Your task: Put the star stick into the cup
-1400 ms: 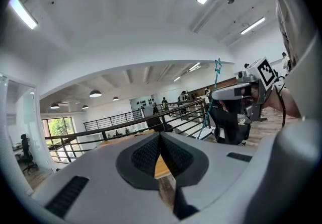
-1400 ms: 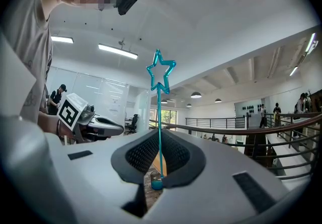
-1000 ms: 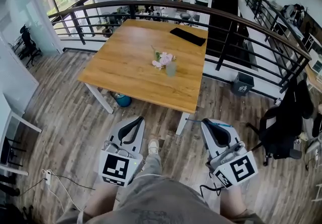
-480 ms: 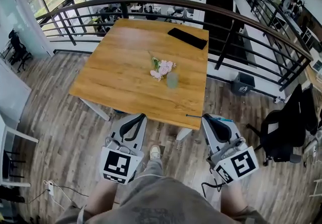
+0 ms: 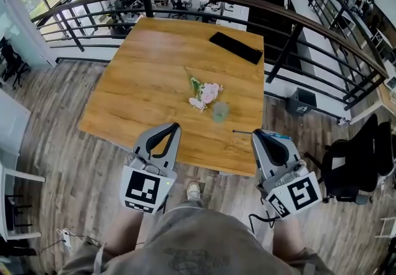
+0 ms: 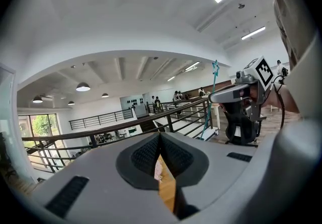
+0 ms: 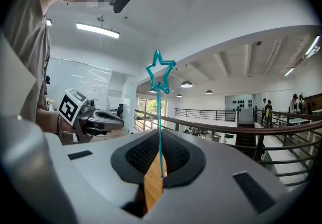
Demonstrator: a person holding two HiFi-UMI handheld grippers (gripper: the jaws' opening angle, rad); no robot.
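Item: thin teal star-topped plastic stick (image 7: 159,117). Light, bendy, slippery; my right claw (image 7: 160,137) pinches its lower end.

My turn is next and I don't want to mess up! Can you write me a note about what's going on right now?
Left gripper: shut, nothing in it, near the table's front edge.
Right gripper: shut on the star stick, star end sticking out past the jaw tips.
Cup: on the table beside the pink flowers, apart from both grippers.
Done: the stick is gripped.
Left: carry the stick over the cup, lower it in, let go.
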